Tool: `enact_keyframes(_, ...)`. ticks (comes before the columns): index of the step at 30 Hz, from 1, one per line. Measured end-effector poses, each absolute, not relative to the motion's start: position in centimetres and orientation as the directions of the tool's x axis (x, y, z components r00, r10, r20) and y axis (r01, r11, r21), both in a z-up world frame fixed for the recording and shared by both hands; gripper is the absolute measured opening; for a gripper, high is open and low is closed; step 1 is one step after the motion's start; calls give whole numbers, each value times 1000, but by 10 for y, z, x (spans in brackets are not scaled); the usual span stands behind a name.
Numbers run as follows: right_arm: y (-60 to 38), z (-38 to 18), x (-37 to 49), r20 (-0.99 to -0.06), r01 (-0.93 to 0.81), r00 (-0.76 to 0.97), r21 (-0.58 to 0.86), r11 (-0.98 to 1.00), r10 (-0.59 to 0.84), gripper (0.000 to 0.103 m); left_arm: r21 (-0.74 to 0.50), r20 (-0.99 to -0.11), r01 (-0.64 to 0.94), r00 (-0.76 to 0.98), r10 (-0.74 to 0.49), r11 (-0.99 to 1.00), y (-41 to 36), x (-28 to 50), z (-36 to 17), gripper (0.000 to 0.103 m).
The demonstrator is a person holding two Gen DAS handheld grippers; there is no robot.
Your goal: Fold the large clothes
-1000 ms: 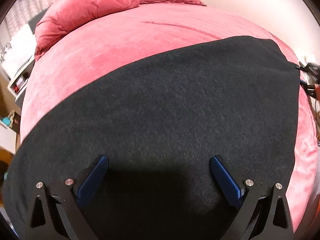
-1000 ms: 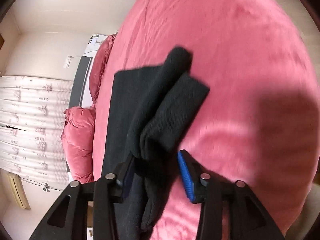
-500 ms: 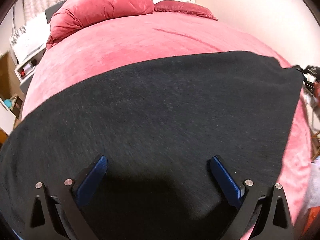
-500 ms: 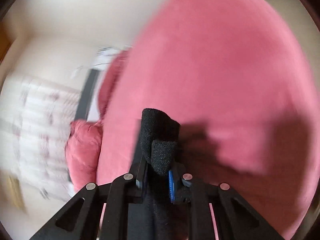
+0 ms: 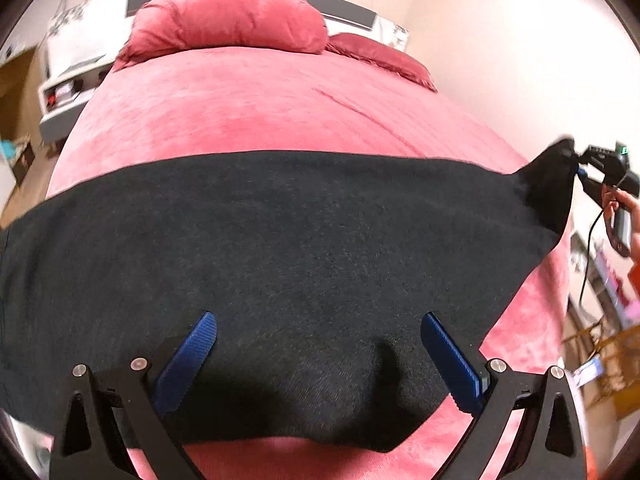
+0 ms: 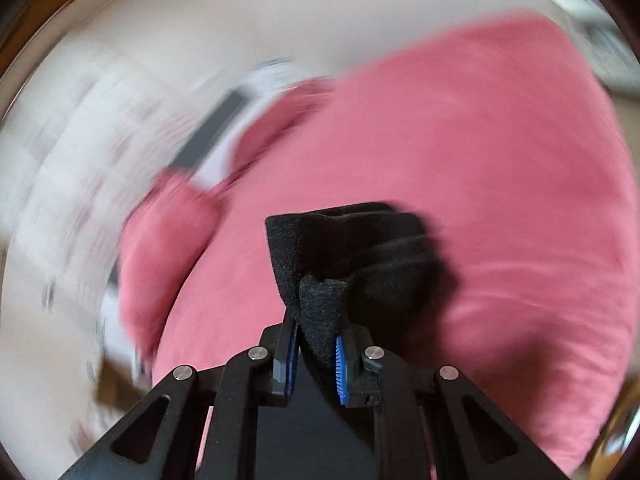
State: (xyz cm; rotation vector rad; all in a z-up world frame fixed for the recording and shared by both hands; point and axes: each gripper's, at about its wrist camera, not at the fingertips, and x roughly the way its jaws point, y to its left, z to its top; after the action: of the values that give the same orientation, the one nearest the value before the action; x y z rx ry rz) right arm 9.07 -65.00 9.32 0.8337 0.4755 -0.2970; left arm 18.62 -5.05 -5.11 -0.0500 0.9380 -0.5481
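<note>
A large black garment (image 5: 320, 240) lies spread across the pink bed (image 5: 260, 112). My left gripper (image 5: 318, 316) hovers over its near edge, open, its blue pads (image 5: 192, 356) wide apart with the cloth below them, not pinched. At the far right my right gripper (image 5: 580, 168) holds one corner raised off the bed. In the right wrist view that gripper (image 6: 316, 332) is shut on a bunched fold of the black garment (image 6: 360, 248), which sticks up between the pads. That view is blurred.
A big pink pillow (image 5: 228, 16) and a flatter one (image 5: 380, 60) lie at the head of the bed. A white nightstand (image 5: 68, 92) stands at the left. A person's hand (image 5: 628, 204) grips the right tool's handle near the wall. Clutter sits at the lower right (image 5: 608, 352).
My right gripper closed on the garment's corner and rose, lifting it off the bed. The left gripper stayed open and shifted along the near edge, which now shows in front of it.
</note>
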Motion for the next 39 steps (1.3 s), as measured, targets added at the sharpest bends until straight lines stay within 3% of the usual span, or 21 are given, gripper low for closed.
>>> enact_keyframes(5,-484,116,138,-534,108,832,425,899,152,15,-322,-712,368,513,-479,872,-13,178,-39,103)
enact_keyframes(9,-342,59,149,-681,-148,685,217,965,258,15,-342,-699,306,549,-458,889,22,172,-32,103)
enact_keyframes(12,-274,-21,148,-812,-219,546,102,971,208,18,-373,-710,248,544,-447,894,42,171,-39,103)
enact_keyframes(14,-255,-37,139,-768,-191,633,-34,981,97,25,-401,-707,223,542,-455,889,46,171,-44,103)
enact_keyframes(18,-268,-16,130,-716,-107,685,84,991,134,20,-436,-702,201,534,-471,877,50,171,-48,103)
enact_keyframes(21,-269,7,109,-644,-131,750,75,988,149,20,-428,-701,223,529,-478,876,39,172,-43,103)
enact_keyframes(23,-263,3,98,-657,-161,737,51,986,154,27,-421,-697,252,524,-489,871,28,173,-42,103)
enact_keyframes(26,-263,-24,99,-748,-174,622,157,972,232,36,-402,-712,287,500,-494,870,4,185,-38,103)
enact_keyframes(31,-305,-19,76,-636,-45,689,441,896,348,50,-401,-705,353,470,-531,845,-34,200,-22,103)
enact_keyframes(36,-382,-16,39,-606,201,777,496,845,172,50,-343,-724,416,454,-519,842,-95,227,-11,103)
enact_keyframes(39,-455,-9,31,-638,403,768,536,742,44,50,-297,-762,443,424,-490,846,-134,243,-15,102)
